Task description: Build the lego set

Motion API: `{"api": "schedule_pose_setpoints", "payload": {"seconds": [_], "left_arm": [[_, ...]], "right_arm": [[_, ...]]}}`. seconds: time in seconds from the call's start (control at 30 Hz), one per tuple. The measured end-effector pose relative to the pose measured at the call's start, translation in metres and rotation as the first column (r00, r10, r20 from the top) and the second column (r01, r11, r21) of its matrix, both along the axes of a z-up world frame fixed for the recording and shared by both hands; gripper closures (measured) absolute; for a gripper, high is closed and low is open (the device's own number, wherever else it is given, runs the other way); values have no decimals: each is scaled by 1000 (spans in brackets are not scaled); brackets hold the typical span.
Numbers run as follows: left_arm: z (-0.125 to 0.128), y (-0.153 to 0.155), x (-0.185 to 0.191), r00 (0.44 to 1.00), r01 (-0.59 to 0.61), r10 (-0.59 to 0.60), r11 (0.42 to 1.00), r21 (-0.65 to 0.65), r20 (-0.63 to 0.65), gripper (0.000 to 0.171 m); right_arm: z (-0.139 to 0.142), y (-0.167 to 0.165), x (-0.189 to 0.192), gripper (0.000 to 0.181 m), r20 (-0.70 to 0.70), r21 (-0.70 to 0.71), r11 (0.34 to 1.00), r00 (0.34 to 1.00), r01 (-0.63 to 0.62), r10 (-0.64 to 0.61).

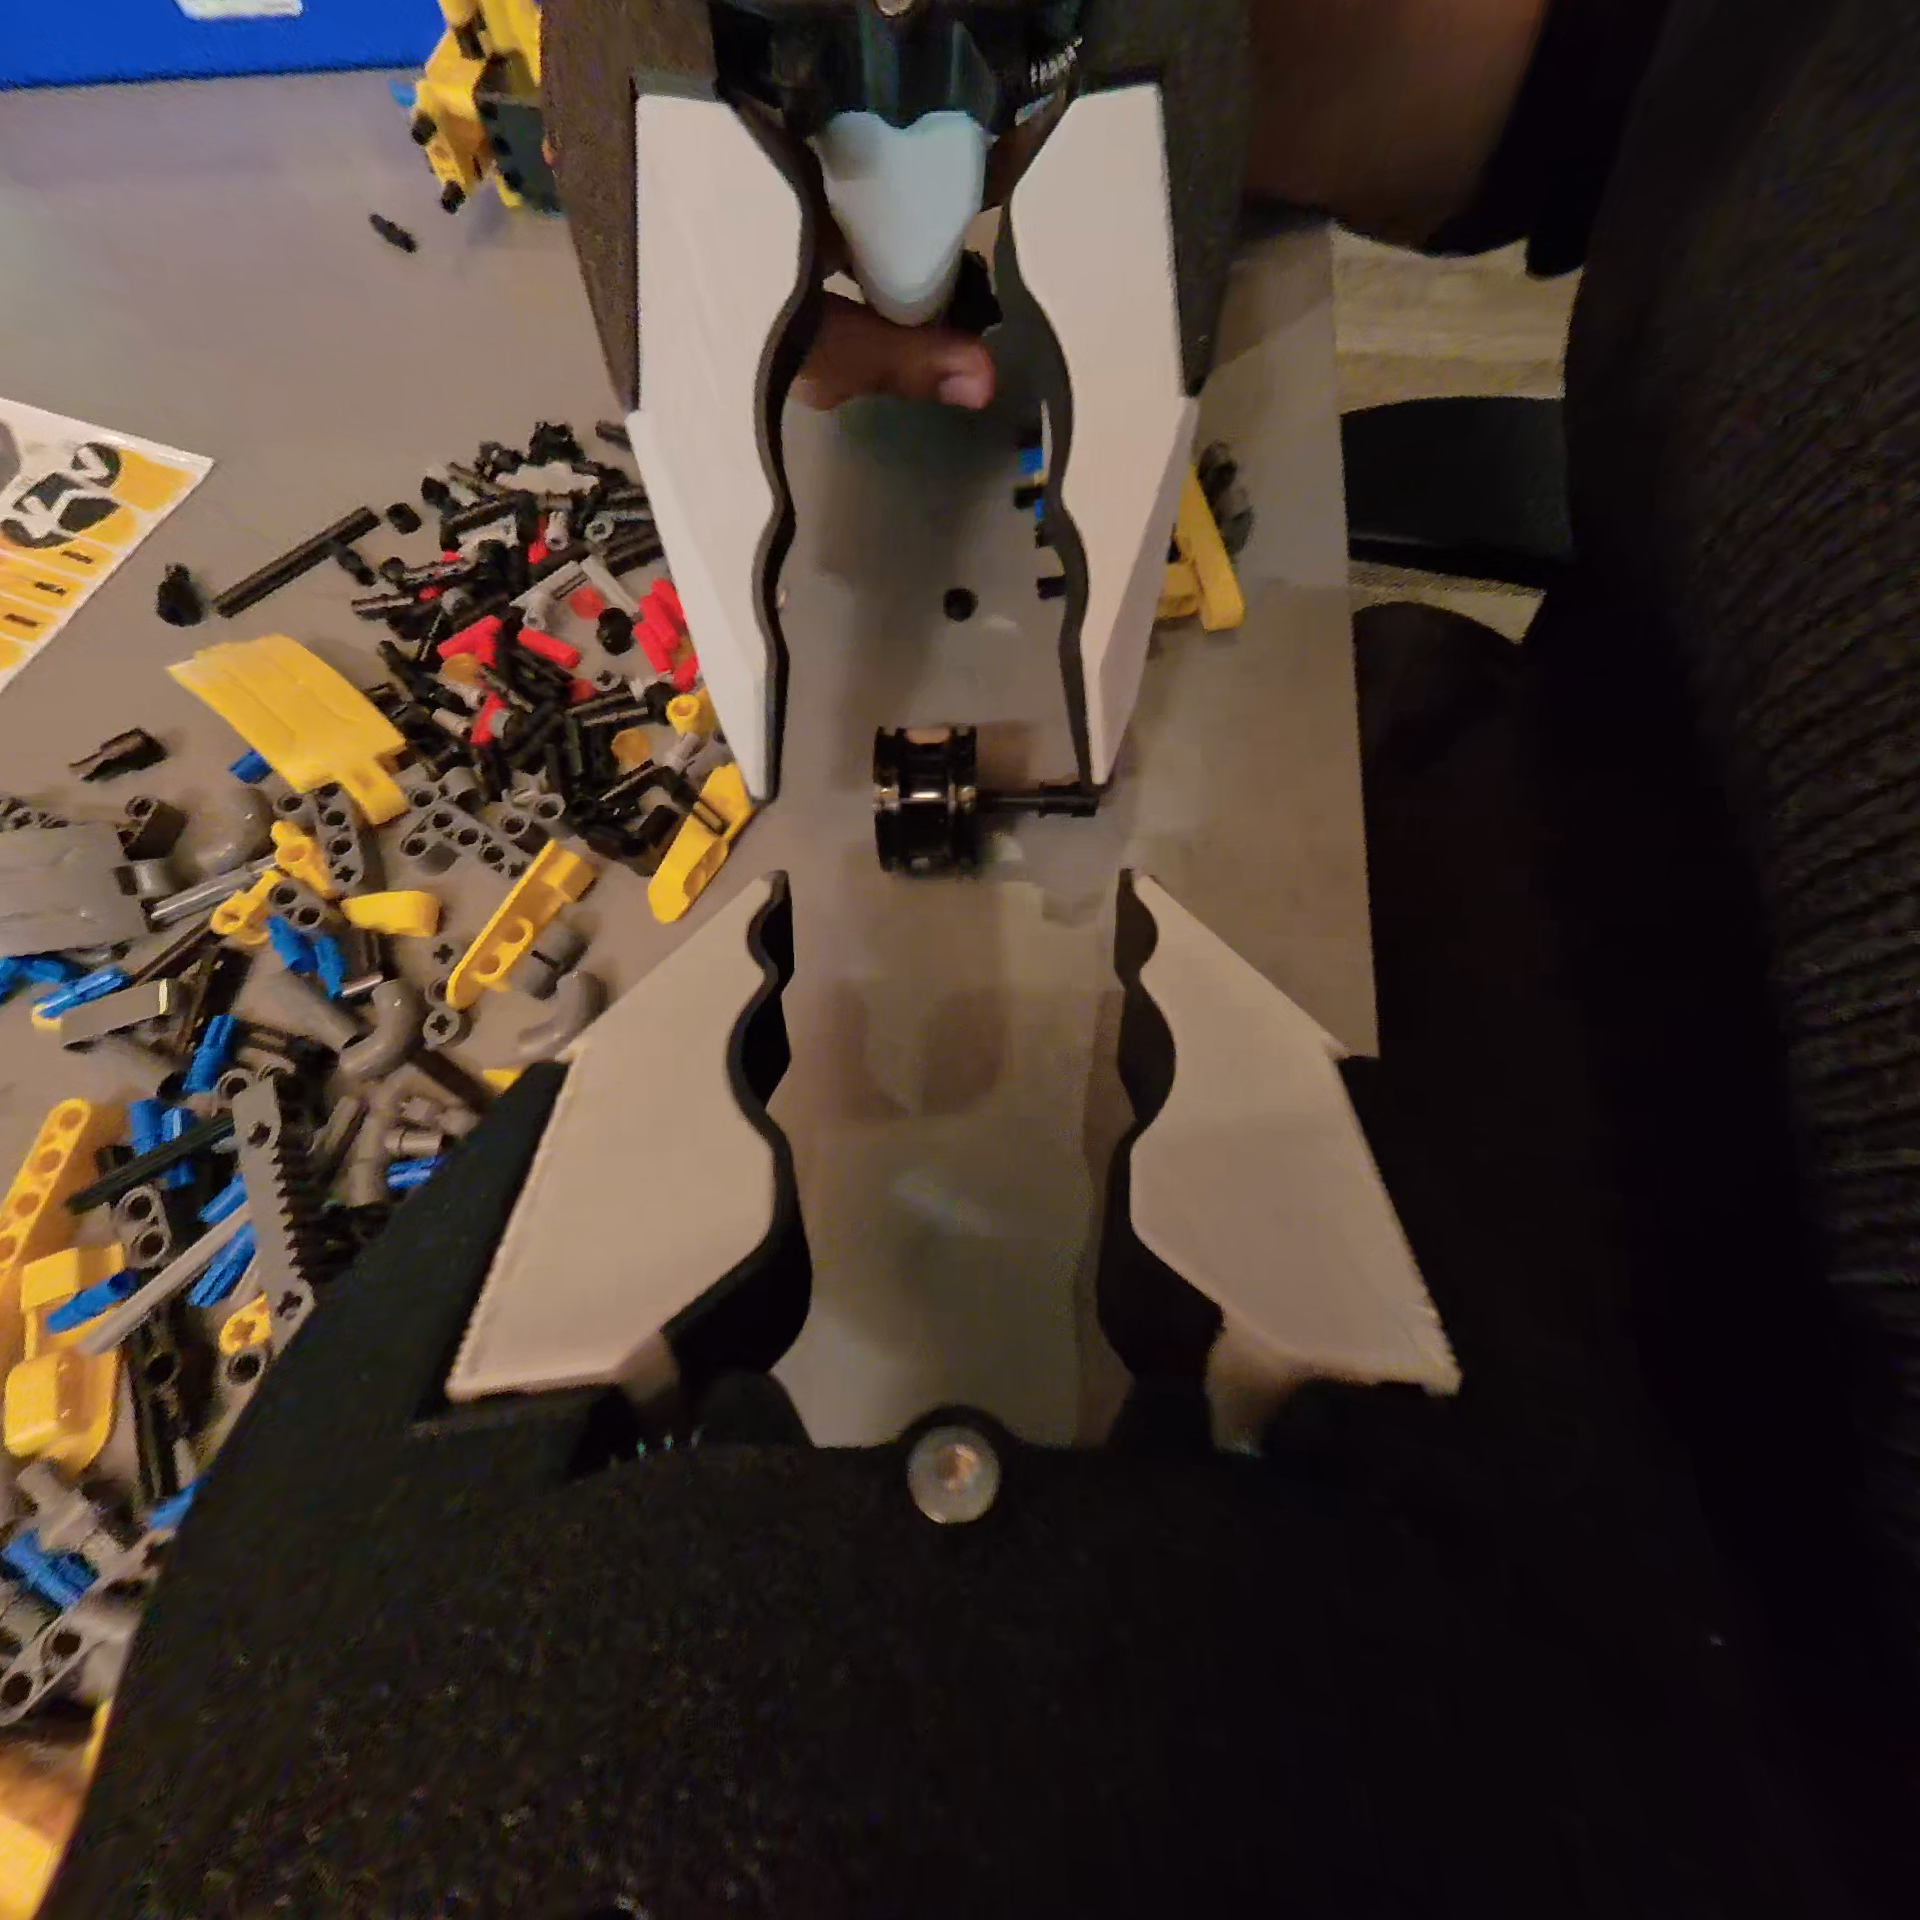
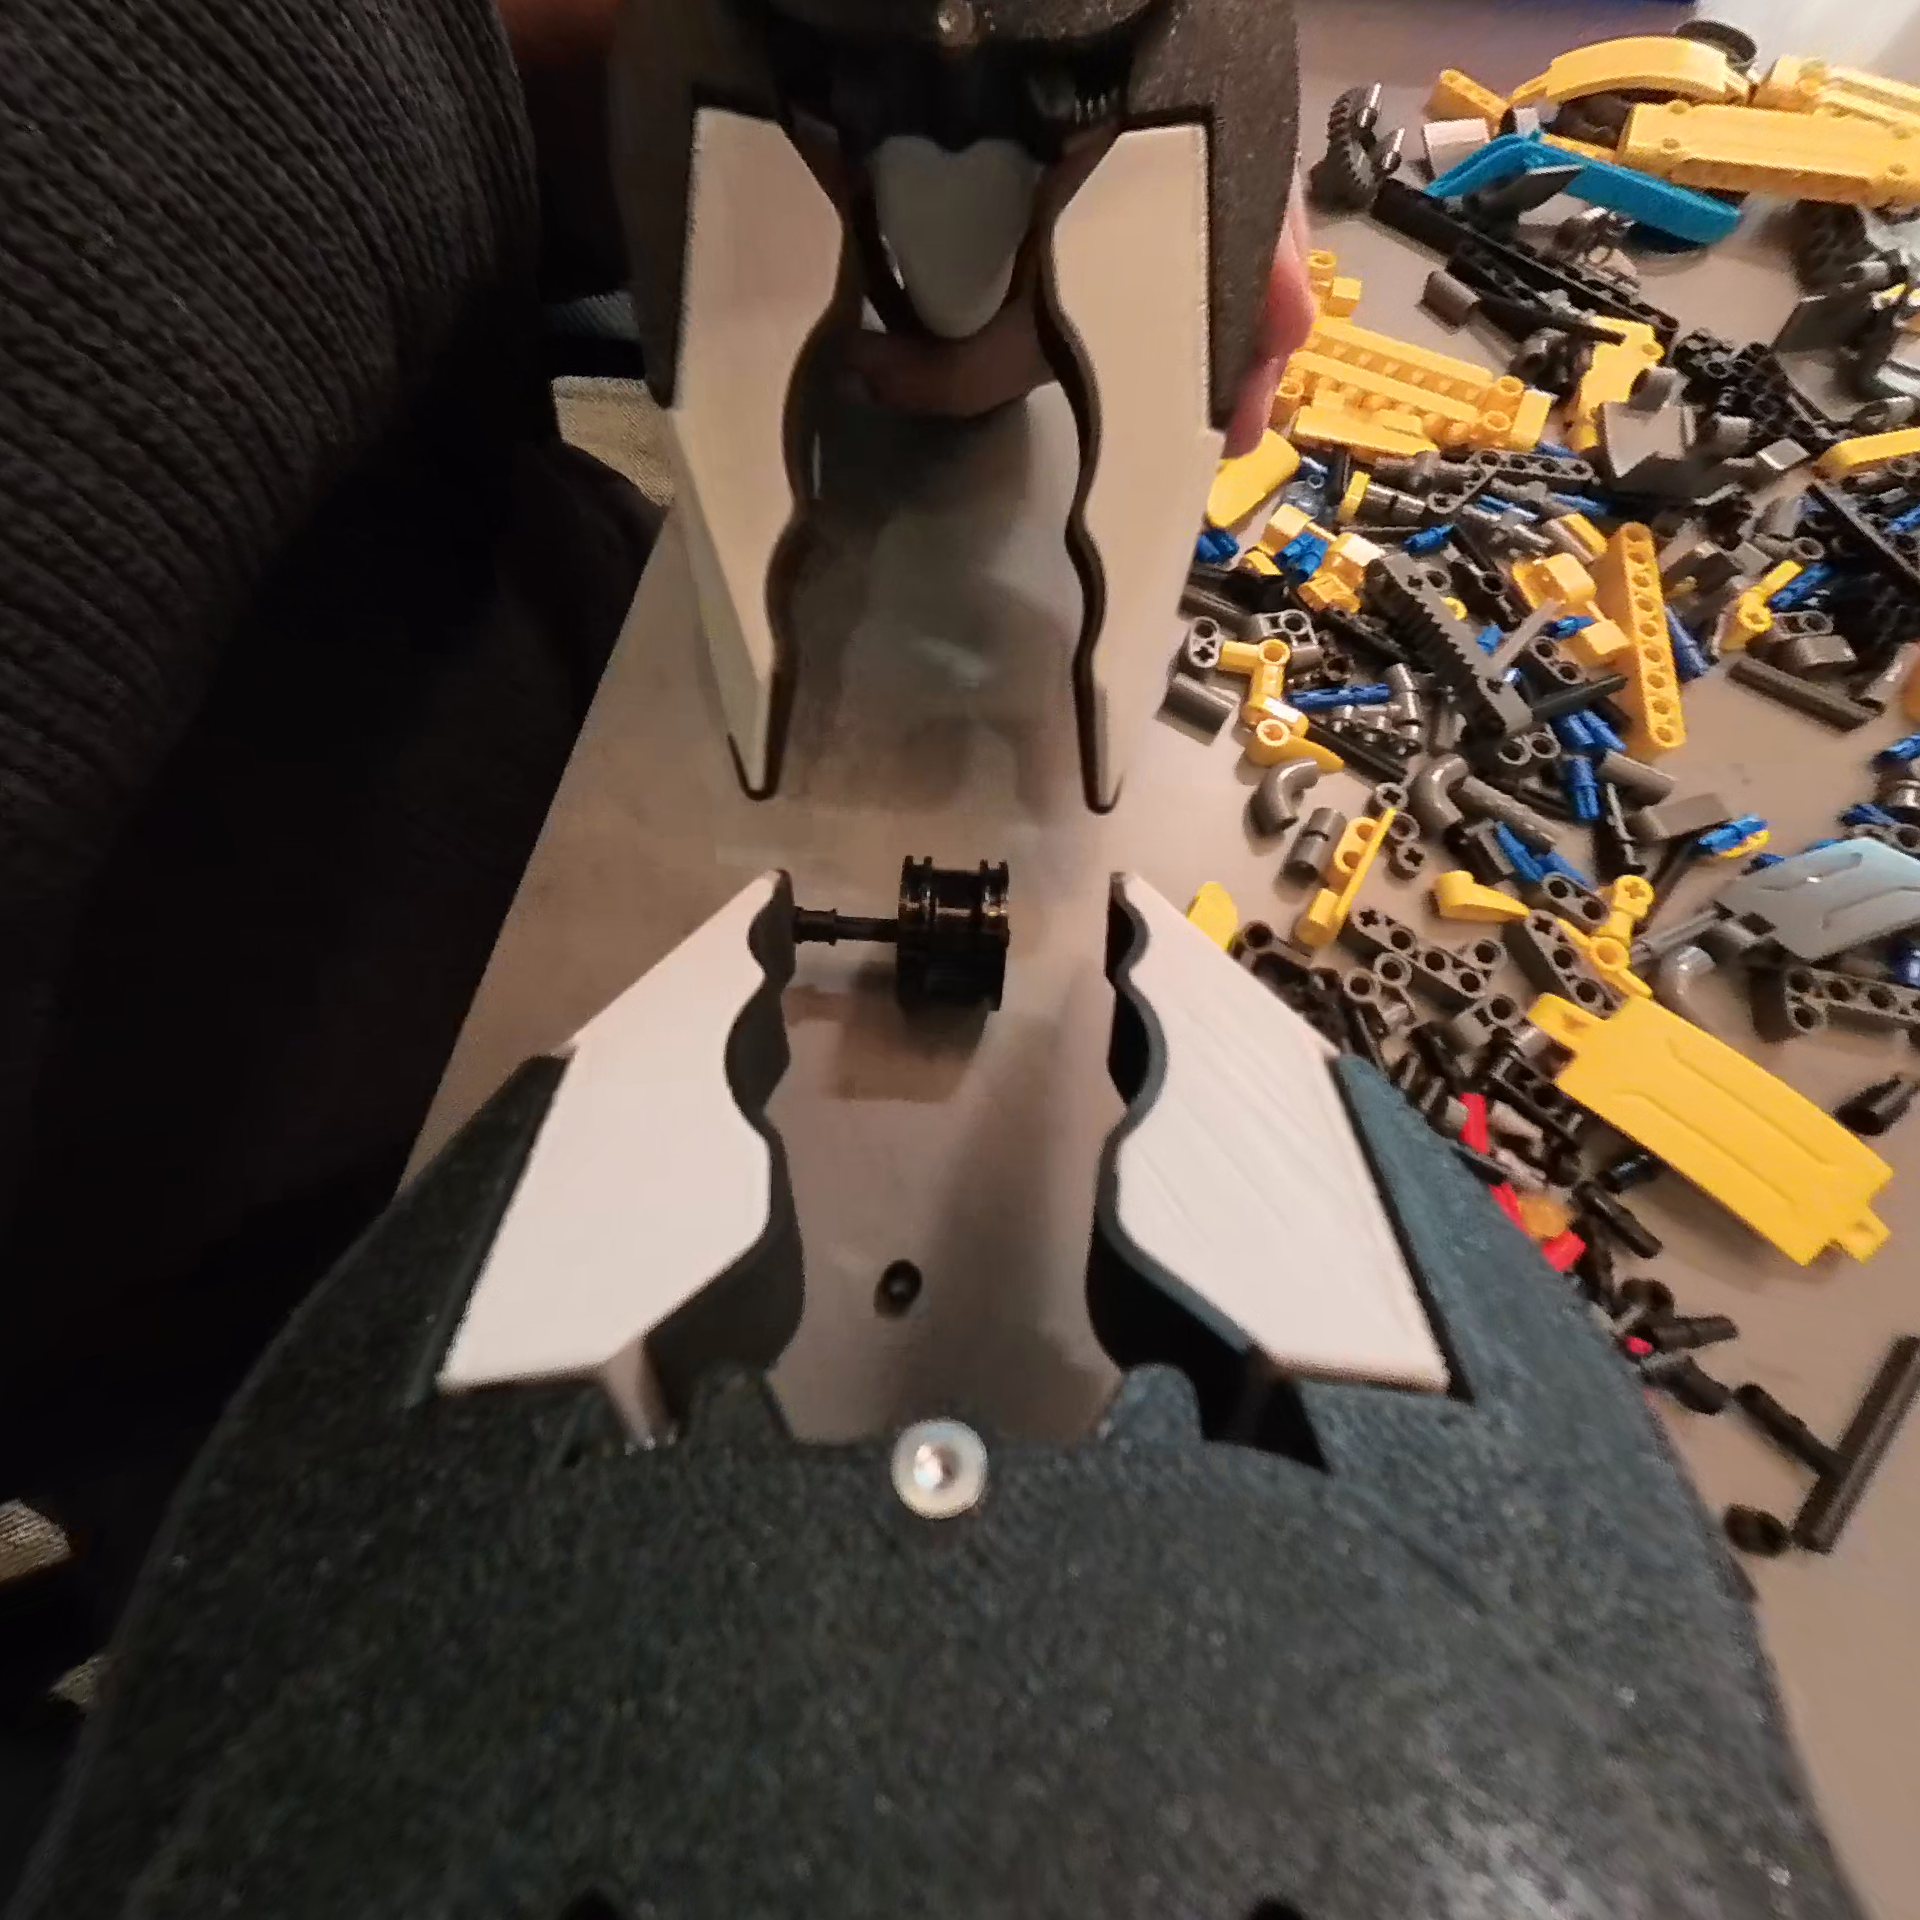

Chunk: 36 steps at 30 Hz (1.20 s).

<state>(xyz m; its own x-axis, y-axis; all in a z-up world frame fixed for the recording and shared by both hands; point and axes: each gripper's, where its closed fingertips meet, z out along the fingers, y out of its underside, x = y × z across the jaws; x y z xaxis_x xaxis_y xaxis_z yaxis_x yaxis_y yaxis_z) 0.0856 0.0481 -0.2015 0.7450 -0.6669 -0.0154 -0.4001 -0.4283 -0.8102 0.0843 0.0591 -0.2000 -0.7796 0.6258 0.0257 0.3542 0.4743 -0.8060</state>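
A small black wheel hub (image 1: 925,800) with a black axle pin (image 1: 1044,802) in its side lies on the grey table (image 1: 1247,727), between two grippers that face each other tip to tip. My left gripper (image 1: 951,883) is open and empty, its fingertips just short of the hub. My right gripper (image 2: 945,883) is open with the hub (image 2: 951,930) between its fingertips. The pin's end (image 2: 821,923) is at, or just touching, that gripper's left finger. The right gripper (image 1: 927,784) fills the top of the left wrist view, and the left gripper (image 2: 927,795) the top of the right wrist view.
A pile of loose yellow, black, grey, blue and red building parts (image 1: 416,831) covers the table beside the grippers, and shows in the right wrist view (image 2: 1558,727). A yellow panel (image 2: 1704,1132), a partly built yellow model (image 2: 1714,114) and a sticker sheet (image 1: 73,520) lie there. A person's dark knit clothing (image 1: 1714,935) borders the table edge. The grippers are tip to tip, or close to it.
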Motion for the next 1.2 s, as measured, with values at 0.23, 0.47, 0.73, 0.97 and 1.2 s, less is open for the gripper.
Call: {"api": "schedule_pose_setpoints", "payload": {"seconds": [0.23, 0.47, 0.73, 0.97, 1.2], "left_arm": [[1, 11, 11, 1000, 16, -16, 1000, -3, 16, 108], [-6, 21, 12, 1000, 0, 0, 999, -40, -7, 108], [-11, 29, 19, 998, 9, -11, 999, -34, -68, 108], [-9, 32, 28, 998, 34, -36, 999, -36, -50, 108], [-13, 36, 33, 996, 33, -36, 999, -43, -76, 108]], "right_arm": [[0, 13, 2, 121, -14, 50, 998, 999, 33, -33], [3, 16, 2, 122, -35, 29, 999, 999, 43, -42], [4, 24, 1, 122, -26, 6, 998, 998, 59, -59], [8, 51, -5, 137, -10, -7, 987, 987, 160, -161], [2, 47, 0, 139, 25, 0, 991, 991, 134, -134]]}}
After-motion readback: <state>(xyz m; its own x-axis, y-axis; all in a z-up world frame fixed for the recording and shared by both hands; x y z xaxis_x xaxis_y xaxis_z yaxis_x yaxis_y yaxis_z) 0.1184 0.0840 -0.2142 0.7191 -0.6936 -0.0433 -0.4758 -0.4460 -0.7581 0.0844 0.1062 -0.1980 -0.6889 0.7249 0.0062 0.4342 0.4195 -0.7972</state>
